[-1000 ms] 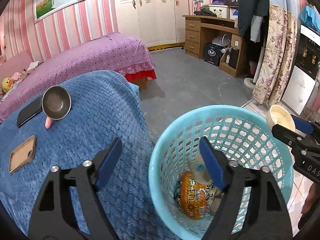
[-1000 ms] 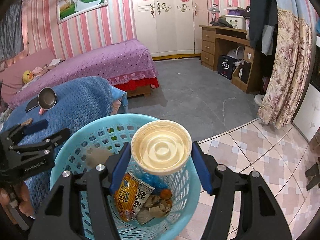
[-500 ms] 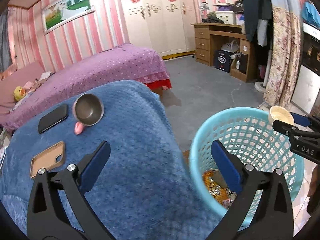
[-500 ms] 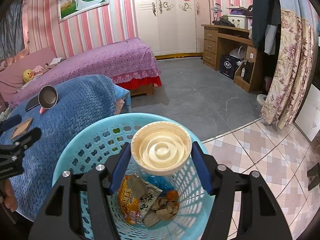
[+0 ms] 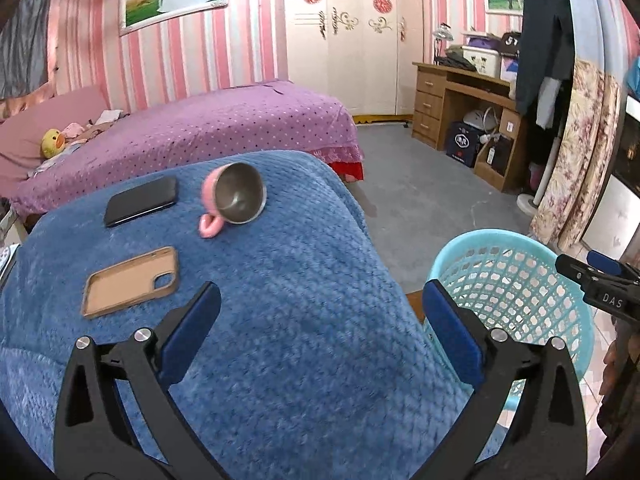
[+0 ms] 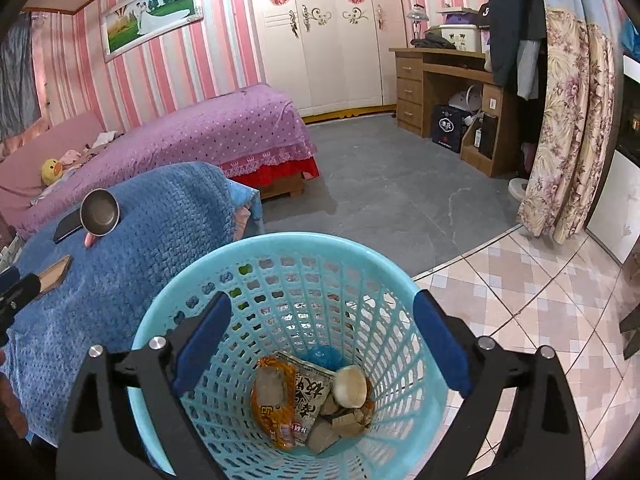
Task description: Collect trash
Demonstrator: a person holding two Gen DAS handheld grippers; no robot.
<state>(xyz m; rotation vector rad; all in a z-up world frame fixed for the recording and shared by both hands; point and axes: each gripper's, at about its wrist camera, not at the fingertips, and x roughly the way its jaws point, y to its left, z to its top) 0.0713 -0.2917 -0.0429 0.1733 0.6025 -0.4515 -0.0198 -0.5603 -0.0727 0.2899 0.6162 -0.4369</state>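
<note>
A light blue plastic basket (image 6: 280, 248) stands on the floor beside the blue blanket; it also shows in the left wrist view (image 5: 492, 240). Inside lie a cream paper cup (image 6: 350, 386), an orange snack wrapper (image 6: 272, 396), a printed packet (image 6: 310, 390) and brown scraps. My right gripper (image 6: 322, 344) is open and empty right above the basket. My left gripper (image 5: 320, 332) is open and empty over the blue blanket (image 5: 280, 280), left of the basket.
On the blanket lie a pink mug (image 5: 236, 200) on its side, a black phone (image 5: 140, 200) and a tan phone case (image 5: 130, 280). A purple bed (image 5: 200, 128) is behind. A wooden desk (image 6: 448, 92) and floral curtain (image 6: 568, 128) stand at right.
My right gripper opened and the cream cup fell into the basket. My left gripper moved left, from over the basket to over the blue blanket.
</note>
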